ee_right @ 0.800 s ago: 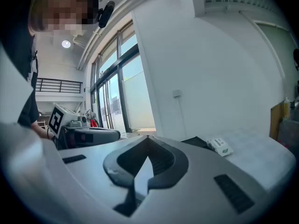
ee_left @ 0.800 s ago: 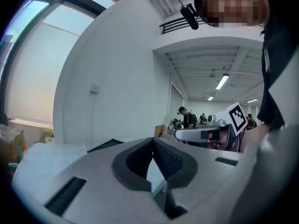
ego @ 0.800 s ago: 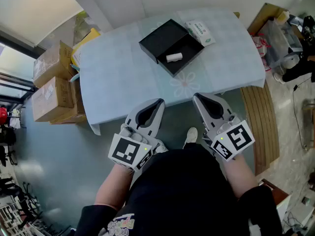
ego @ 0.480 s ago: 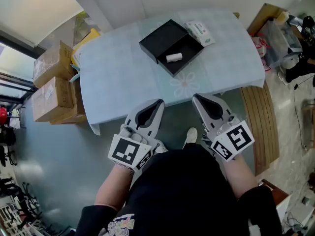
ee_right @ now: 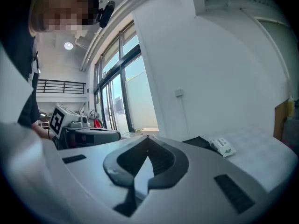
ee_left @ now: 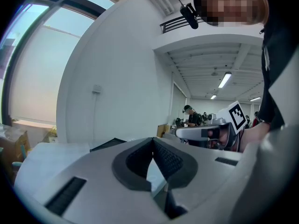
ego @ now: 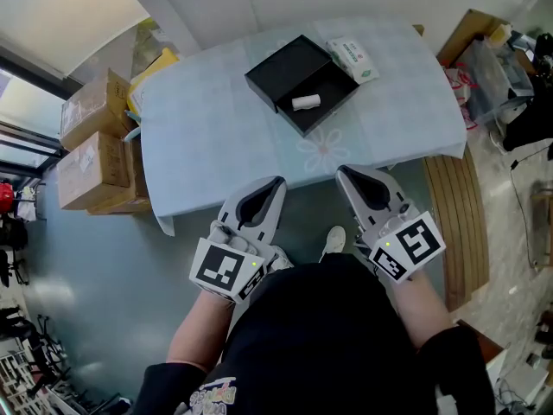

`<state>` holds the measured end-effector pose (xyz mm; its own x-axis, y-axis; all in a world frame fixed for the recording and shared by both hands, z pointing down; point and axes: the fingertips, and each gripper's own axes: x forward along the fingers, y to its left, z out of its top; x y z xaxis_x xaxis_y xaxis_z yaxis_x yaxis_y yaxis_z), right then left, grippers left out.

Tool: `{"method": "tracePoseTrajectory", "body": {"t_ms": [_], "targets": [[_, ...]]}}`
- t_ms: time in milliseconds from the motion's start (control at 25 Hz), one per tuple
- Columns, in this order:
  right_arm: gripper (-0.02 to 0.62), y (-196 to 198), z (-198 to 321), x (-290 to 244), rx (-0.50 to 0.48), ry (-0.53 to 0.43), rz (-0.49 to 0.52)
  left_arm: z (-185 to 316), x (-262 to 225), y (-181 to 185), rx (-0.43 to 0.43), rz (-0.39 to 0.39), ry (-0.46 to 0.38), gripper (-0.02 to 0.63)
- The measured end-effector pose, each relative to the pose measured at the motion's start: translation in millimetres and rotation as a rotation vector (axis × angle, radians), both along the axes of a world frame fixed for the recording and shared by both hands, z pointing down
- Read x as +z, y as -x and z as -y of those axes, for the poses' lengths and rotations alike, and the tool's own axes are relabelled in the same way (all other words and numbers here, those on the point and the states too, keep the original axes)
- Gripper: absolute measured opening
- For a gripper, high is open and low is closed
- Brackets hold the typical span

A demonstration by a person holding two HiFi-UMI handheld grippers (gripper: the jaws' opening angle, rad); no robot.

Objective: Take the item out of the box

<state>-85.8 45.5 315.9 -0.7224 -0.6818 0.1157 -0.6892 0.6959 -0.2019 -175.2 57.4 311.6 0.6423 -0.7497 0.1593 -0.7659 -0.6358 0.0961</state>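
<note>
Table [ego: 216, 137] with a pale cloth, seen from above; the person stands at its near edge. An open black box [ego: 281, 69] sits toward the far side of the table, turned at an angle, its two halves side by side. The item [ego: 304, 102], a small white cylinder, lies on its side inside the nearer half. A white and green packet [ego: 351, 57] lies just beside the box on the far right. Left gripper [ego: 278, 181] is held low at the table's near edge, jaws pressed together with nothing between them. Right gripper [ego: 340, 171] is alongside it, near but apart, jaws likewise pressed together and holding nothing. Both point toward the table, well short of the box. Cardboard cartons [ego: 91, 150] are stacked on the floor left of the table. One shoe [ego: 335, 239] shows between the grippers.
</note>
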Motion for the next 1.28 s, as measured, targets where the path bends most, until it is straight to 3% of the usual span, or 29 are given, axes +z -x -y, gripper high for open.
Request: {"method": "tracePoseTrajectory", "body": {"t_ms": [440, 1280], "targets": [[0.009, -25, 21, 6, -0.047, 0.005, -0.004, 14, 6, -22, -0.056, 0.005, 0.012, 0.009], [0.009, -107, 68, 6, -0.071, -0.012, 0.027, 49, 12, -98, -0.098, 0.061, 0.002, 0.009]]}}
